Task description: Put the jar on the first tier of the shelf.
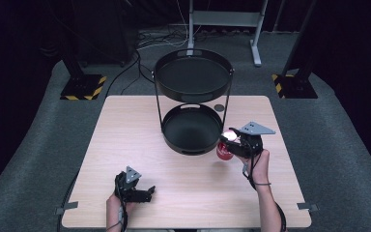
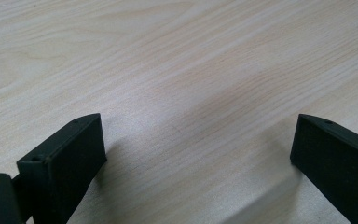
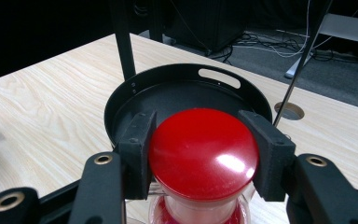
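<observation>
Red-capped jar (image 3: 203, 154) sits clenched in right tongs (image 3: 204, 150) beside tray (image 3: 121, 100); left tongs (image 2: 198, 154) released.

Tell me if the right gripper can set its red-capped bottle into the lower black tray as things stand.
Probably yes. The right gripper, jaws shut on the red-capped clear bottle, sits just outside the rim of the lower round black metal tray; that tray looks empty, and the thin stand rods leave a gap.

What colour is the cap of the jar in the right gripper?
Glossy red; the cap shows best in the right gripper view.
</observation>
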`<state>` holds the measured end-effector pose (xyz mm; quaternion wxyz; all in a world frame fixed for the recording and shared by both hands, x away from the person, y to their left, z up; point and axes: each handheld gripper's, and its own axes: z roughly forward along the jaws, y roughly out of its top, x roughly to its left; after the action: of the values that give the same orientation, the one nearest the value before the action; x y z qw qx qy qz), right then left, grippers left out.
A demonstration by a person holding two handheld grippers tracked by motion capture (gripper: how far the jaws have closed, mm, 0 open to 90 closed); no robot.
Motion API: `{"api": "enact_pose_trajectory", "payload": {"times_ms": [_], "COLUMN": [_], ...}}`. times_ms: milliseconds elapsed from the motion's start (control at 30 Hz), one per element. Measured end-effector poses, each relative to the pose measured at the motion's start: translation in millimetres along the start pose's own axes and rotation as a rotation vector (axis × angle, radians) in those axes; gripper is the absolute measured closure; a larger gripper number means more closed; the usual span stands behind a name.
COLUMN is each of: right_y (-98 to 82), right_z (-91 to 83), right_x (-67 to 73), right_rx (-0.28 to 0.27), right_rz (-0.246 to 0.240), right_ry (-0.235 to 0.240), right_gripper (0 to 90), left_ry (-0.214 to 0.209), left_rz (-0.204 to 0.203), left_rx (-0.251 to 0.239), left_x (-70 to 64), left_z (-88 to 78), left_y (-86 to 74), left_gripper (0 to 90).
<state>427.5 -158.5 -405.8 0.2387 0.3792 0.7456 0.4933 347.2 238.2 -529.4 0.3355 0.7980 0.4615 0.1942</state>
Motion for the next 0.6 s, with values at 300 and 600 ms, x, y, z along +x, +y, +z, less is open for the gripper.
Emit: {"api": "enact_pose_trajectory", "payload": {"times_ms": [300,600], "right_y": [1.0,6.9], "right_z": [8.8,14.9], "right_x": [1.5,2.8], "right_rx": [-0.002,-0.009], "right_rz": [0.006,-0.003], "right_ry": [0.011,0.016], "right_gripper": [48.1,48.1], "left_ry": [0.001,0.000], "left_rz": [-0.001,-0.002], "left_rx": [-0.002,-0.002], "left_x": [-0.2,-0.2], "left_z": [0.0,0.1], "left_y": [0.0,0.0], "left_gripper": [2.9,2.9]}}
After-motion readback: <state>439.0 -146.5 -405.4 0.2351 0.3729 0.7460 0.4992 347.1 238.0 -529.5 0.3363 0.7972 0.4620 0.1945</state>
